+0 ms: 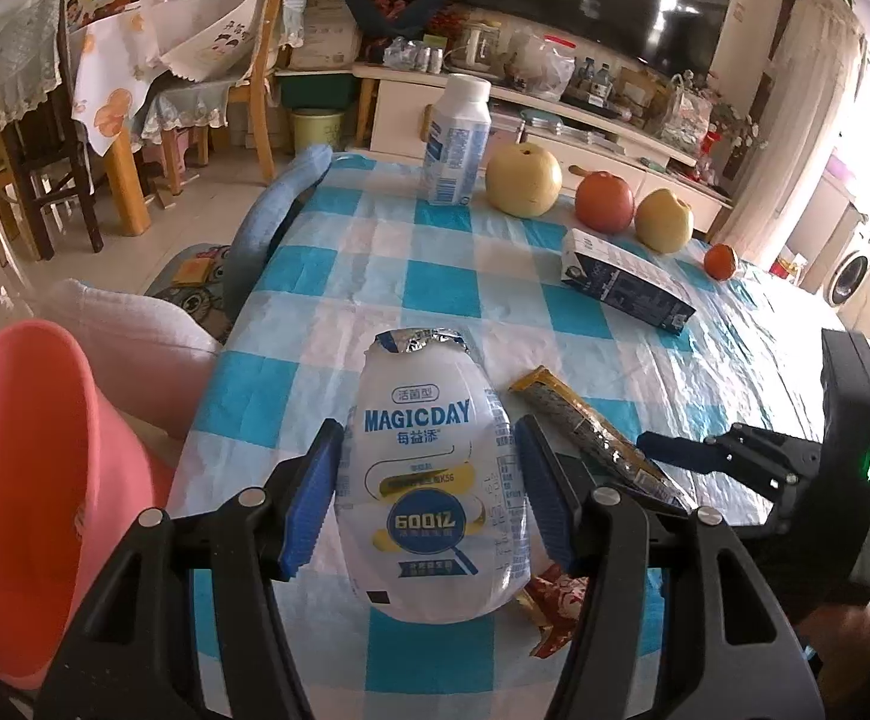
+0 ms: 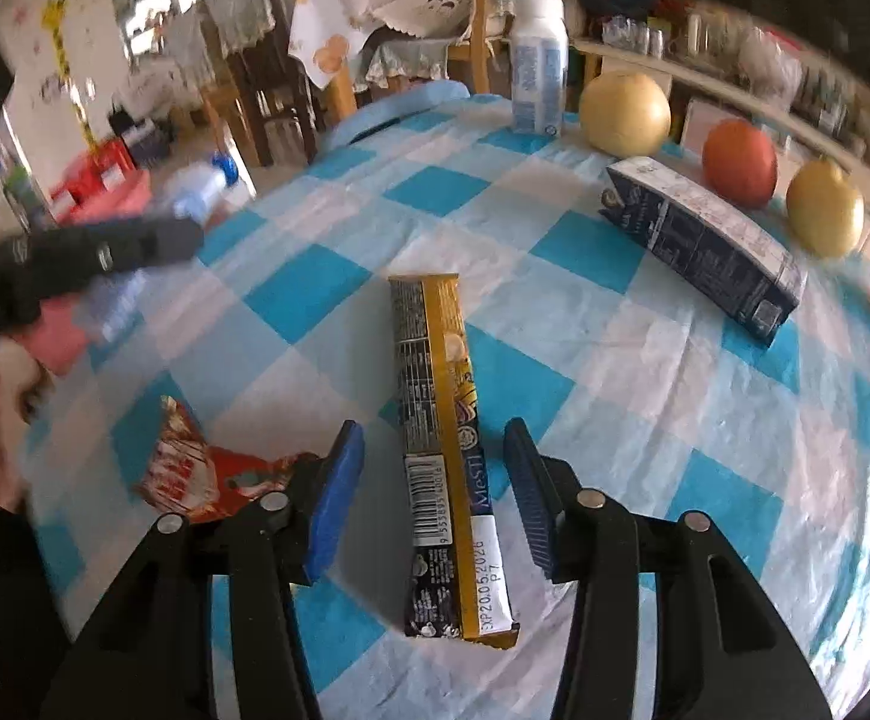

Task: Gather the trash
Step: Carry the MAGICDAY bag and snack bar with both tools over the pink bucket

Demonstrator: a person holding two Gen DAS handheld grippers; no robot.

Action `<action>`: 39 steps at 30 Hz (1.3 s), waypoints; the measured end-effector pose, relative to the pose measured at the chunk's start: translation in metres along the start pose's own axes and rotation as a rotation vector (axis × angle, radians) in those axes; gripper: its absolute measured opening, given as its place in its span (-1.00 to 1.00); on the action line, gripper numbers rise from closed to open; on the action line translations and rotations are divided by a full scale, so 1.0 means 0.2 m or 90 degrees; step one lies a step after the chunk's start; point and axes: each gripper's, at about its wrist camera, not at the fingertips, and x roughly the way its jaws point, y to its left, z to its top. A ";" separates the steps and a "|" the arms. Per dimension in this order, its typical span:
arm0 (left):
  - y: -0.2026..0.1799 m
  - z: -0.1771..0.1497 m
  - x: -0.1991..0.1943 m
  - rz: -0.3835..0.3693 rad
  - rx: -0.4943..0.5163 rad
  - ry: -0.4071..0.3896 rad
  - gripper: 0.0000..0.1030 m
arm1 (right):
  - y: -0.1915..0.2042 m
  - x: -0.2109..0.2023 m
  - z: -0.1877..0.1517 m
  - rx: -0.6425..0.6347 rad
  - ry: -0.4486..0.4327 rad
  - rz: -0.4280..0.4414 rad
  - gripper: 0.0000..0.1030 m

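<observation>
Right wrist view: the right hand-held gripper point(image 2: 432, 492) is hovering spread over the gold snack wrapper point(image 2: 444, 468) lying between its fingers on the counter point(image 2: 645, 420), long axis pointing away; the left hand-held gripper point(image 1: 429, 492) is pinching a yogurt bottle point(image 1: 432, 474).

The counter point(image 1: 435, 276) carries two pears point(image 1: 524, 179), one apple point(image 1: 604, 201), one tangerine point(image 1: 721, 261), two bottles point(image 1: 458, 141), one carton point(image 1: 627, 280), two wrappers point(image 2: 440, 456), beside one pink bin point(image 1: 21, 480).
</observation>
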 end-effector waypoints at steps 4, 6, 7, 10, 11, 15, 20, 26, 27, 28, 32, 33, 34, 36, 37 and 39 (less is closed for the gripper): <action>0.04 0.00 -0.02 -0.004 -0.016 -0.008 0.16 | 0.02 0.01 0.01 -0.004 -0.007 0.002 -0.53; 0.05 0.00 -0.04 -0.006 -0.020 -0.012 0.16 | 0.01 0.01 0.01 0.007 -0.011 0.011 -0.63; 0.05 0.01 -0.04 -0.007 -0.021 -0.014 0.16 | 0.01 0.01 0.01 0.016 -0.015 0.016 -0.64; 0.08 0.01 -0.06 -0.010 -0.029 -0.021 0.16 | 0.00 -0.01 0.02 0.039 -0.026 0.027 -0.65; 0.09 0.01 -0.07 -0.011 -0.033 -0.024 0.16 | 0.00 -0.02 0.03 0.046 -0.032 0.031 -0.66; 0.13 0.01 -0.11 -0.009 -0.046 -0.037 0.16 | 0.03 -0.07 0.05 0.068 -0.047 0.050 -0.66; 0.22 0.02 -0.18 0.004 -0.066 -0.058 0.16 | 0.15 -0.14 0.14 0.075 -0.065 0.093 -0.66; 0.42 0.03 -0.30 0.049 -0.127 -0.092 0.16 | 0.39 -0.20 0.34 0.077 -0.097 0.179 -0.66; 0.47 0.03 -0.32 0.059 -0.142 -0.099 0.16 | 0.43 -0.20 0.38 0.075 -0.099 0.196 -0.66; 0.53 0.03 -0.35 0.073 -0.162 -0.109 0.16 | 0.50 -0.21 0.43 0.069 -0.102 0.216 -0.66; 0.70 0.01 -0.43 0.122 -0.217 -0.132 0.16 | 0.72 -0.20 0.57 0.043 -0.105 0.264 -0.66; 0.73 0.01 -0.45 0.133 -0.228 -0.136 0.16 | 0.77 -0.19 0.61 0.035 -0.104 0.272 -0.66; 0.79 0.00 -0.47 0.145 -0.245 -0.142 0.16 | 0.81 -0.18 0.63 0.028 -0.103 0.275 -0.66; 0.86 -0.02 -0.50 0.158 -0.269 -0.148 0.16 | 0.92 -0.15 0.69 0.016 -0.103 0.288 -0.66; 0.88 -0.02 -0.51 0.163 -0.278 -0.150 0.16 | 0.95 -0.14 0.71 0.015 -0.101 0.294 -0.66; 0.94 -0.04 -0.52 0.178 -0.297 -0.154 0.16 | 1.03 -0.09 0.75 0.012 -0.097 0.302 -0.65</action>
